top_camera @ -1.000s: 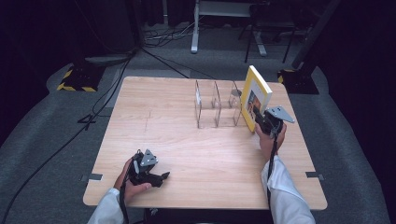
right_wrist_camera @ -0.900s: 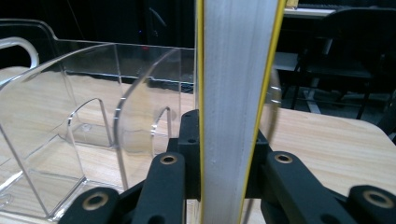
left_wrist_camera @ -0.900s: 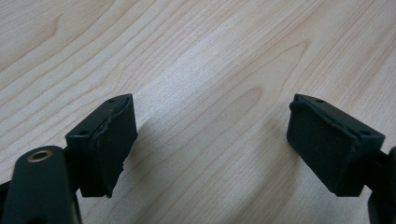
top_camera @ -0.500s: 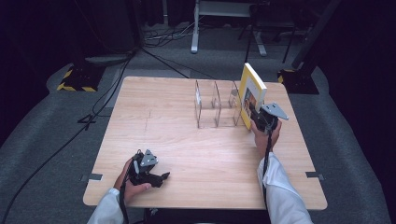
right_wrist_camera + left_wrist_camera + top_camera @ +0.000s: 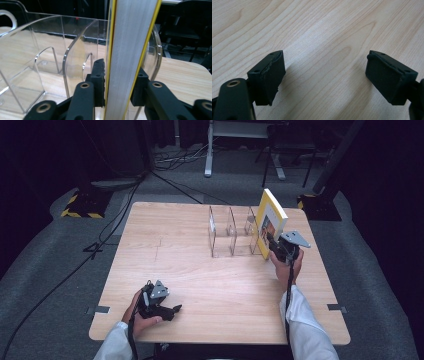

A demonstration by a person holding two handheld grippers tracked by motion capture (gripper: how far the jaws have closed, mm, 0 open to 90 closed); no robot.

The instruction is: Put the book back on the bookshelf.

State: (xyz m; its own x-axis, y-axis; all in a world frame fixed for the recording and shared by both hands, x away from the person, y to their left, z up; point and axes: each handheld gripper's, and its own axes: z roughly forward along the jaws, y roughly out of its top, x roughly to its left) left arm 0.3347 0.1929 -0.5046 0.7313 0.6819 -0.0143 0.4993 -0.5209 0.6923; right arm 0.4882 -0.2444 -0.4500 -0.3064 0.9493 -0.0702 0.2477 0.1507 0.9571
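A yellow-covered book (image 5: 270, 219) stands on edge, leaning, at the right end of a clear plastic rack (image 5: 229, 233) with several slots. In the right gripper view the book's page edge (image 5: 130, 50) rises between my right gripper's (image 5: 120, 82) jaws, with the rack's clear dividers (image 5: 75, 62) to its left. These jaws have just been opening; the book is still between them, with a thin gap at the left pad. In the high view my right gripper (image 5: 273, 245) sits at the book's near lower edge. My left gripper (image 5: 172, 310) rests open on the table near the front left, with bare wood between its pads (image 5: 324, 75).
The wooden table (image 5: 170, 250) has its front edge just below the left hand. Beyond the far edge lie cables, a yellow-and-black striped base (image 5: 80, 202) and a stand's feet (image 5: 240, 150) on the dark floor.
The right gripper and the book have edged slightly left, closer to the rack. The left gripper has not moved.
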